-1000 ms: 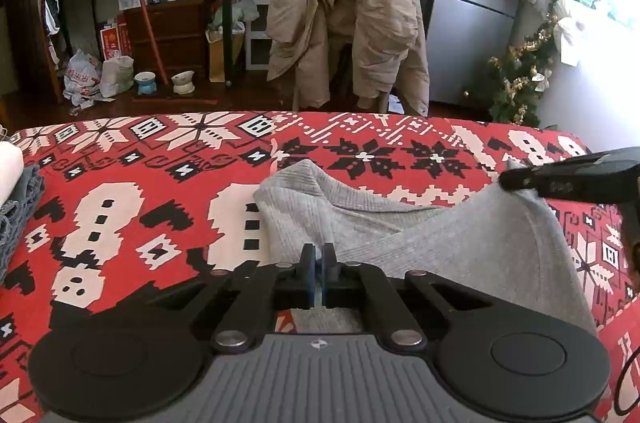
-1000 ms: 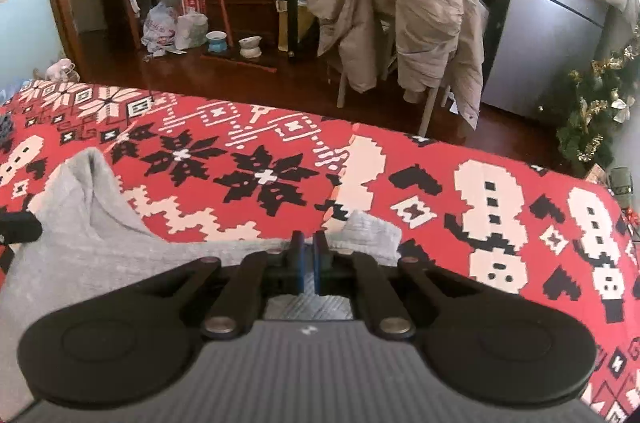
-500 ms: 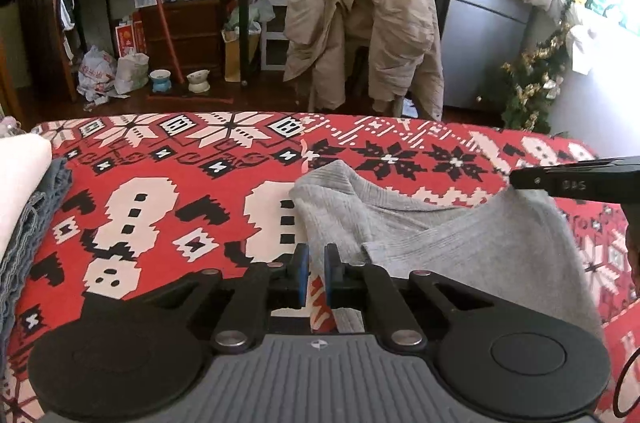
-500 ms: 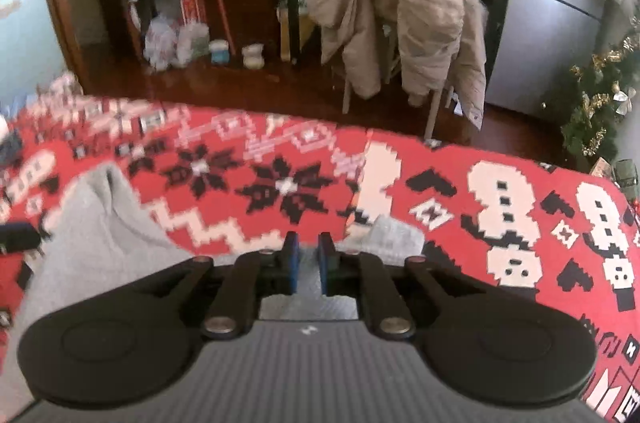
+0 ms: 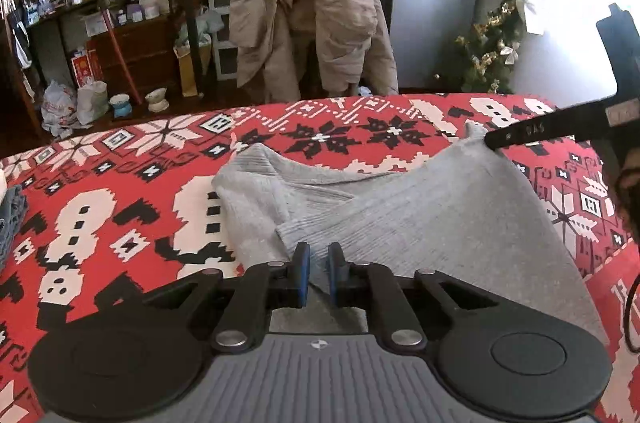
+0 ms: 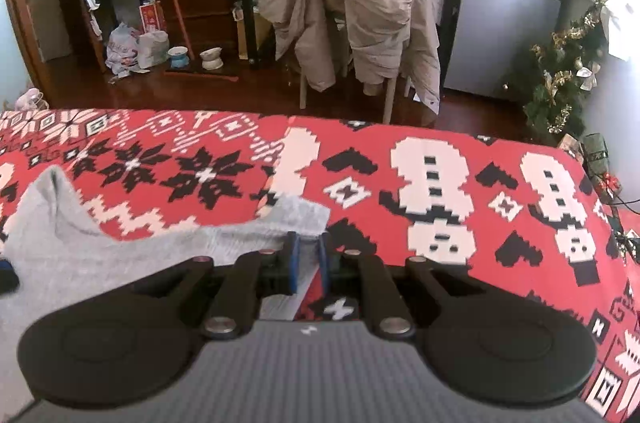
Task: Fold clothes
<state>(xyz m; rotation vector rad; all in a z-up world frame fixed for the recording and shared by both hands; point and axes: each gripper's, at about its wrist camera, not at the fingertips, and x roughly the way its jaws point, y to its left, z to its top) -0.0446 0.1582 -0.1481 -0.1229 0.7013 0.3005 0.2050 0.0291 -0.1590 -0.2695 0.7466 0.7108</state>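
A grey ribbed garment (image 5: 420, 215) lies partly folded on the red patterned bedspread (image 5: 120, 207). My left gripper (image 5: 318, 263) sits low over its near edge. Its jaws are opening, and a narrow gap shows between the blue pads (image 5: 301, 263). Grey cloth lies in that gap, but the pads do not press on it. My right gripper (image 6: 308, 259) hovers at the garment's right corner (image 6: 296, 219), slightly parted, with the cloth edge loose between its pads. The left wrist view also shows the right gripper's fingers (image 5: 532, 133) at the garment's far right corner.
A stack of folded clothes (image 5: 8, 215) lies at the bed's left edge. Beyond the bed stand a chair draped with a beige jacket (image 5: 312, 15), a grey fridge (image 5: 436, 23), a small decorated tree (image 5: 488, 63) and cluttered shelves (image 5: 120, 3).
Both grippers went from shut on the grey garment to slightly parted, letting the cloth settle on the bedspread. Both views have shifted a little over the bed.
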